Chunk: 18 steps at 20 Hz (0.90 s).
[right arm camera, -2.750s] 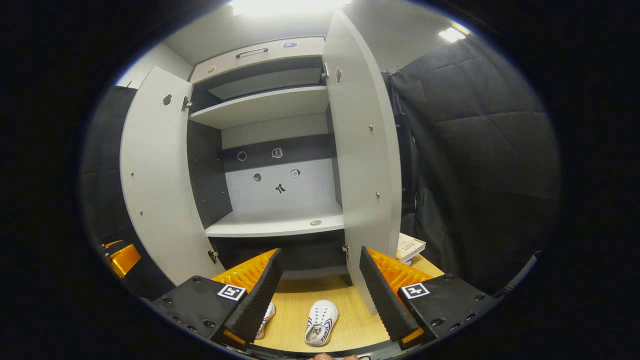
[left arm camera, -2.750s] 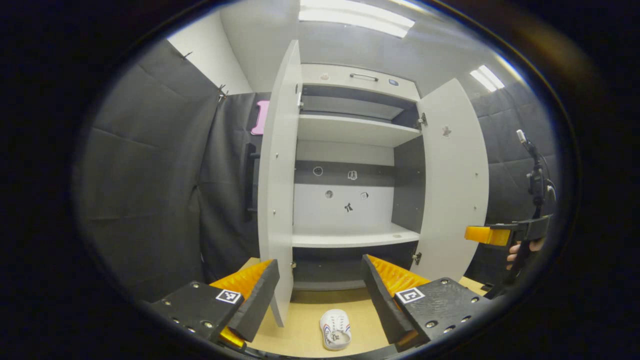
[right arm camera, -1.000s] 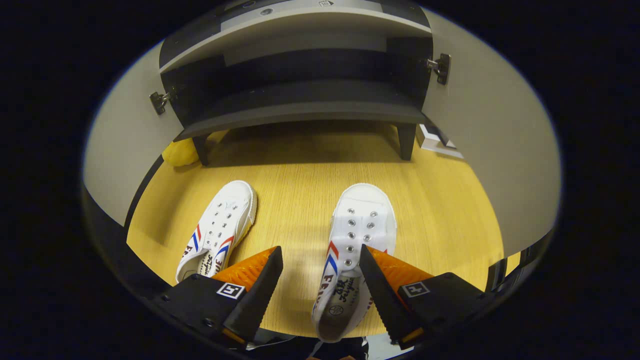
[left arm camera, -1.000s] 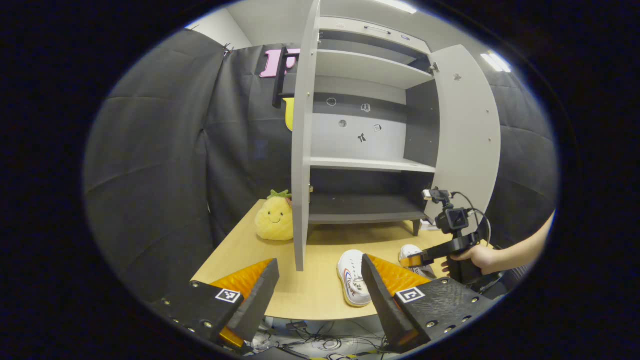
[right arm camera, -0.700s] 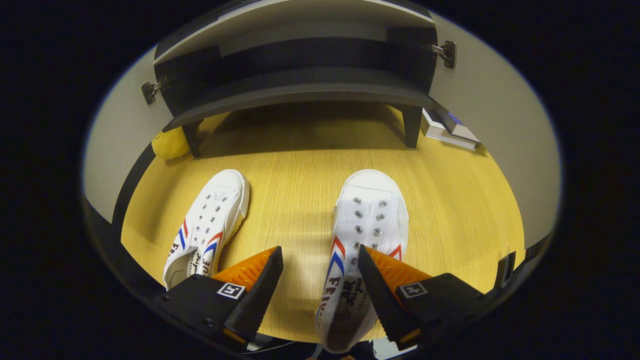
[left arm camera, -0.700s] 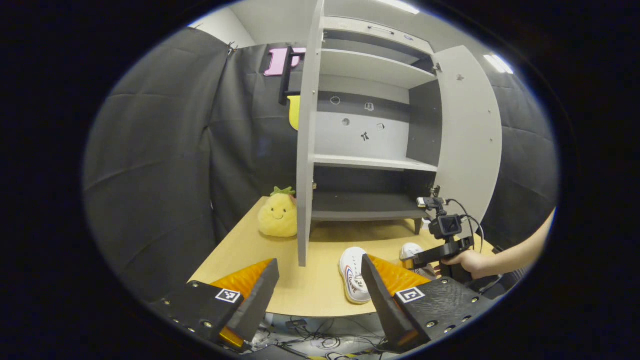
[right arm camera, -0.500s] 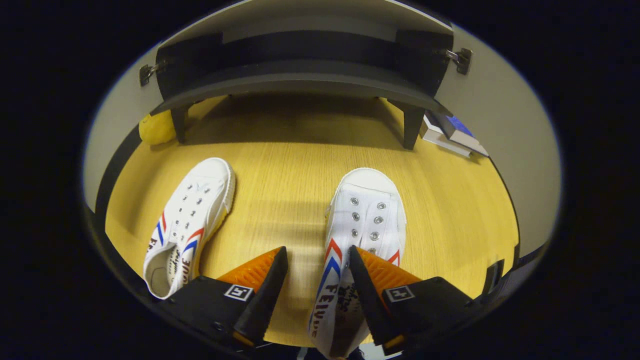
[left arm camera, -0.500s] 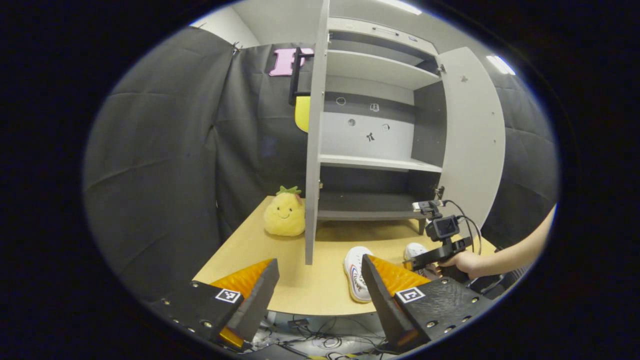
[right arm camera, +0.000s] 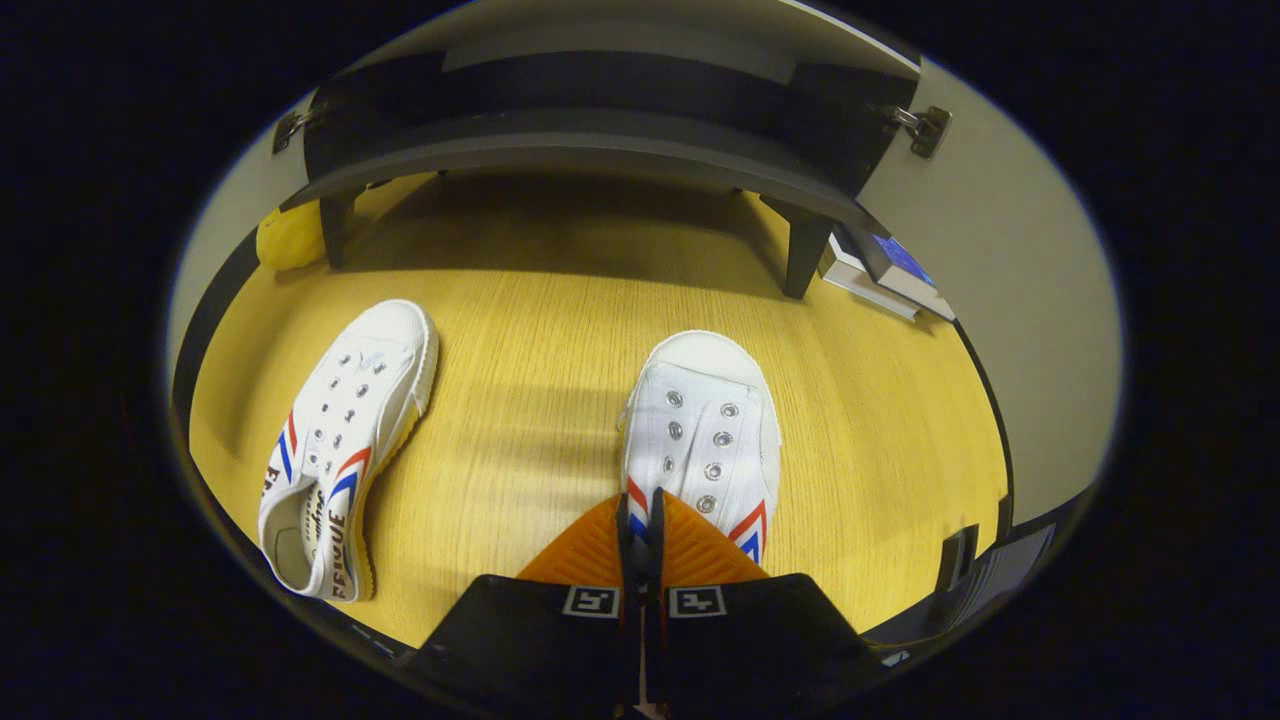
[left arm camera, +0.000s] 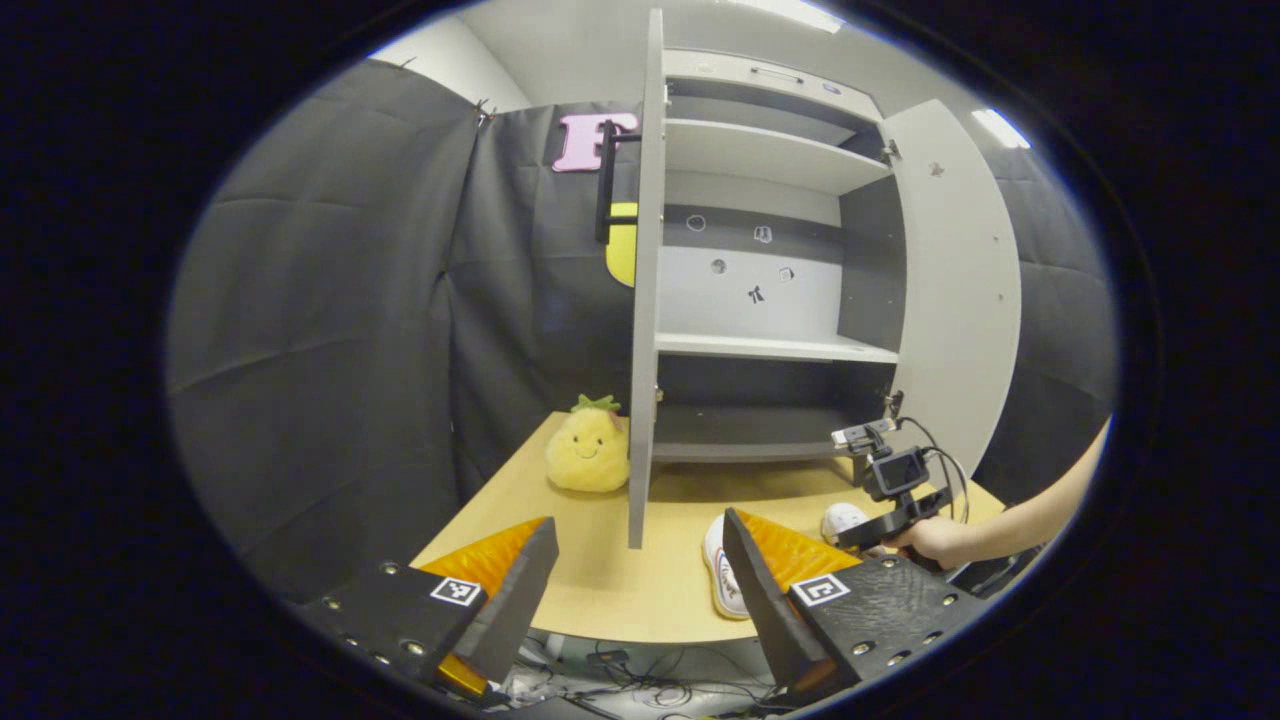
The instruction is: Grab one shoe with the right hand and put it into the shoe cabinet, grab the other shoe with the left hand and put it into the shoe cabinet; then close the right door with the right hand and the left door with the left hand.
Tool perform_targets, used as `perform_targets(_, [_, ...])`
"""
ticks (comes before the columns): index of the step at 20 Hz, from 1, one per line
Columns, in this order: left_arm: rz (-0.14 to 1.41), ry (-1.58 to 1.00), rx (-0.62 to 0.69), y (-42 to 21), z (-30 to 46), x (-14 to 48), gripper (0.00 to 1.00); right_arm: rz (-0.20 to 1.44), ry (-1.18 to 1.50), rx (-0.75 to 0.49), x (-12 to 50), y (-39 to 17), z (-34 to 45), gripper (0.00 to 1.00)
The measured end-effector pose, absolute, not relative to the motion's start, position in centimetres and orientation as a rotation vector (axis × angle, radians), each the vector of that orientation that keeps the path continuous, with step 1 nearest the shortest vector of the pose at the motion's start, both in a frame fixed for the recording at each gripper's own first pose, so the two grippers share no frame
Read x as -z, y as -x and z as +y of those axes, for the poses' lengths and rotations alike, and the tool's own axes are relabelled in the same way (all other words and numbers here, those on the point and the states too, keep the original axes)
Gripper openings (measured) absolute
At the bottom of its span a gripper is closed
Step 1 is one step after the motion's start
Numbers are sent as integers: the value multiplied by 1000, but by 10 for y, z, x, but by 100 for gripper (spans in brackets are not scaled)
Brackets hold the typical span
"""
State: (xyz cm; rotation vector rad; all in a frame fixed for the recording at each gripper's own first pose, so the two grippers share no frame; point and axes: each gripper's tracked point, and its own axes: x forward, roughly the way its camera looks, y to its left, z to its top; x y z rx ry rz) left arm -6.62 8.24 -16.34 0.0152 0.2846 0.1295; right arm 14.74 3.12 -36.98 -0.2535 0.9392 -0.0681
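Two white canvas shoes with red and blue stripes lie on the wooden table in front of the open shoe cabinet (right arm camera: 590,140). In the right gripper view my right gripper (right arm camera: 638,512) is shut on the near left side wall of the right-hand shoe (right arm camera: 705,430), which rests on the table. The other shoe (right arm camera: 340,440) lies apart to its left. In the left gripper view my left gripper (left arm camera: 638,520) hangs open and empty off the table's front edge. Beyond it are the left shoe (left arm camera: 722,580), the right shoe's toe (left arm camera: 845,518) and the right gripper (left arm camera: 858,535) held by a hand (left arm camera: 925,540).
Both cabinet doors stand wide open: the left door (left arm camera: 645,300) edge-on, the right door (left arm camera: 960,280) swung outward. A yellow pineapple plush (left arm camera: 590,460) sits left of the cabinet. Books (right arm camera: 885,270) lie by the right cabinet leg. Cables hang under the table edge (left arm camera: 600,625).
My right gripper came down from facing the cabinet to the right-hand shoe and shut on its side wall. My left gripper drew back from the cabinet and stayed open.
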Motion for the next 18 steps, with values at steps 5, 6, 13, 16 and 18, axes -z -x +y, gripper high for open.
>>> perform_targets(5, [238,-24,-122,64,77,142,96,943,213,60,362,-145,30,2])
perform_targets(6, [223,-42,-117,64,75,135,94,927,210,43,357,-144,28,2])
perform_targets(13, [136,-113,-34,51,42,105,96,801,160,-12,287,-126,14,2])
perform_targets(16, [114,-143,57,43,11,102,96,705,169,-68,237,-117,26,2])
perform_targets(18, [112,-158,93,37,-3,105,95,647,164,-113,206,-109,40,2])
